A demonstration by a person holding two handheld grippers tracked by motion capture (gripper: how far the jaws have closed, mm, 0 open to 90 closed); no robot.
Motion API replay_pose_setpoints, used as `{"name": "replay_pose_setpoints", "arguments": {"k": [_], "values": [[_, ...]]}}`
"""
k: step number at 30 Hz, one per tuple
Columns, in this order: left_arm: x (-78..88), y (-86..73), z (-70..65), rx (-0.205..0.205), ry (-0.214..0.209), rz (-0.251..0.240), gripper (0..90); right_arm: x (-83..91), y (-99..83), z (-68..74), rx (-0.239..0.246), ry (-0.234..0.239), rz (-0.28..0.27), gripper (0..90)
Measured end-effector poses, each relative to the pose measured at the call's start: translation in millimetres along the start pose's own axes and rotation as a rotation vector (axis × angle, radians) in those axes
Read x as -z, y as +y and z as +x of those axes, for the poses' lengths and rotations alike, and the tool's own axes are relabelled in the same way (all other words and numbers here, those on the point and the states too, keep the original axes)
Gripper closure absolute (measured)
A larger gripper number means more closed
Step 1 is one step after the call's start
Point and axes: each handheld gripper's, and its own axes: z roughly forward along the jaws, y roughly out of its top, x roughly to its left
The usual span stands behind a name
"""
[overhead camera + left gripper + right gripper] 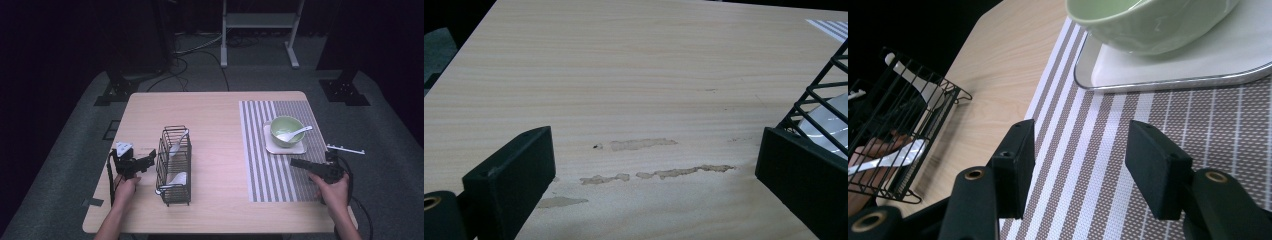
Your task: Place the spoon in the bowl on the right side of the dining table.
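A black wire basket (175, 165) stands on the left half of the wooden table (215, 115) with two white spoons (179, 142) in it. My left gripper (150, 159) lies just left of the basket, open, with bare tabletop between its jaws (654, 170); its right jaw is close beside the basket wires (819, 95). A green bowl (286, 131) holding a white spoon (299, 132) sits on a white square plate (300, 148) on the striped placemat (270, 170). My right gripper (295, 162) rests open over the placemat (1088, 115), pointing toward the bowl (1148, 25), nothing between its jaws (1080, 160).
A thin white strip (345, 149) lies at the table's right edge. In the right gripper view the basket (903, 125) with an upright spoon (918, 82) stands at far left. A bare stretch of table lies between basket and placemat. A metal stand (257, 30) is on the floor beyond.
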Motion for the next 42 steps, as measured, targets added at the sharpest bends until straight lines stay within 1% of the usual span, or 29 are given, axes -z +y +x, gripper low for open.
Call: {"name": "replay_pose_setpoints", "arguments": {"k": [5,8,16,21,25,29,31,37,40,42], "values": [[0.0,0.0,0.0,-0.001,0.0,0.0,1.6,-2.3,-3.7,5.3,0.018,0.007,0.009,44.4],[0.0,0.0,0.0,0.0,0.0,0.0,1.6,-3.0,-6.7,8.5,0.016,0.028,0.009,44.3],[-0.1,0.0,0.0,-0.001,0.001,0.0,1.6,-6.7,-14.1,17.0,0.036,0.045,0.036,43.8],[-0.1,0.0,-0.1,-0.001,0.0,0.0,1.6,-8.3,-16.0,24.5,0.063,0.05,0.045,43.7],[-0.1,0.0,-0.1,-0.002,0.0,0.0,1.6,-10.3,-17.7,27.7,0.07,0.065,0.049,43.4],[-0.1,0.0,-0.1,-0.002,0.0,0.0,1.6,-11.9,-19.7,31.2,0.08,0.066,0.057,43.2],[-0.1,0.0,-0.1,-0.002,-0.001,0.0,1.6,-12.6,-20.7,32.0,0.094,0.062,0.055,42.9],[-0.1,0.0,0.1,0.0,-0.001,0.001,1.6,-16.4,-26.3,33.4,0.102,0.066,0.065,42.4],[0.1,0.0,0.1,0.001,-0.001,-0.001,1.6,-16.8,-28.1,35.9,0.13,0.053,0.06,42.4],[0.0,-0.1,-0.2,0.0,0.0,0.0,1.6,-16.3,-28.5,36.8,0.137,0.057,0.053,42.4]]}}
